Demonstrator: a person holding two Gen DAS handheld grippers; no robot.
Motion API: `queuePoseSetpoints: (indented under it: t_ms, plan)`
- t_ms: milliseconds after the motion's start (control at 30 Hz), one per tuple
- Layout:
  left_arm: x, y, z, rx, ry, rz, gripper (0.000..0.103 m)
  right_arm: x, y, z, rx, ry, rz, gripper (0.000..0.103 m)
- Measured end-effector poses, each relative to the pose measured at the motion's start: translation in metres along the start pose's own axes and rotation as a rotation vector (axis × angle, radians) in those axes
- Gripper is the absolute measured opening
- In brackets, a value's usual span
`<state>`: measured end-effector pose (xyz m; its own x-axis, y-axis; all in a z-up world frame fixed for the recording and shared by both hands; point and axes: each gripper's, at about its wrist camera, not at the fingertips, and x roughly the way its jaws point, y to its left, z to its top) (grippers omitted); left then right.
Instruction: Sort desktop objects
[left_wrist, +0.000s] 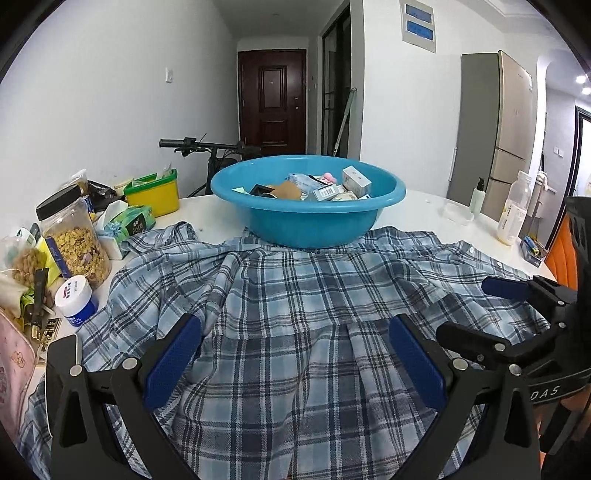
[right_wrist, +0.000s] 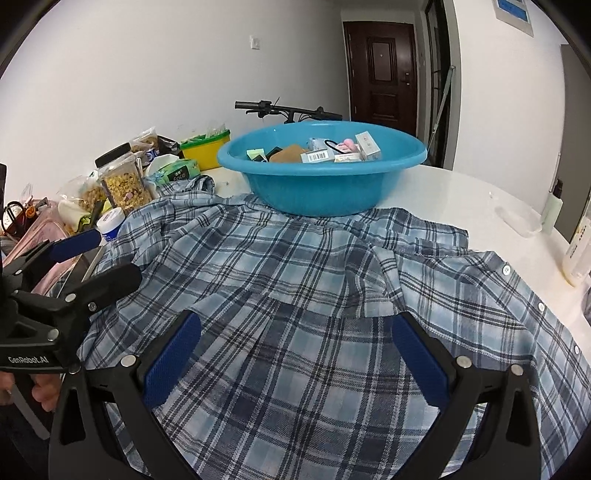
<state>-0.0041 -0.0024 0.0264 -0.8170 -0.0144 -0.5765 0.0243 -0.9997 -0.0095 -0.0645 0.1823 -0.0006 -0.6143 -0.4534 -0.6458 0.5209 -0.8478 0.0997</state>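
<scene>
A blue plastic basin (left_wrist: 306, 221) (right_wrist: 321, 192) stands at the back of the white table (left_wrist: 421, 210) and holds several small boxes (left_wrist: 356, 179) (right_wrist: 367, 146) and cards. In front of it a blue-and-white plaid shirt (left_wrist: 295, 288) (right_wrist: 295, 266) lies spread out, its far edge under the basin. My left gripper (left_wrist: 295, 354) (right_wrist: 118, 256) hovers open just above the shirt's near left part, with nothing between its fingers. My right gripper (right_wrist: 295, 354) (left_wrist: 461, 308) is open too, beside it over the shirt's near right part, also empty.
Clutter crowds the table's left side: a cereal jar (left_wrist: 75, 240) (right_wrist: 123, 181), a white jar with a blue label (left_wrist: 75, 301), a yellow-green box (left_wrist: 153, 192), a tissue pack (left_wrist: 138, 221) and a pink pouch (left_wrist: 13, 373). Bottles (left_wrist: 515, 208) stand at the right edge. A bicycle handlebar (left_wrist: 207, 146) is behind.
</scene>
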Motion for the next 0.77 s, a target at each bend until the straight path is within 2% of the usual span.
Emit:
queuePoseSetpoints:
  t_ms: [533,767]
  plan:
    - [0.0022,-0.0012,-0.0044,0.019,0.010,0.002,0.103,-0.0009,-0.0037,0.0009,0.014,-0.003,0.001,0.103]
    - [-0.0005,-0.0032,-0.0045,0.019,-0.008,-0.021,0.103,0.0028,-0.0027,-0.0025,0.013,0.007,0.003,0.103]
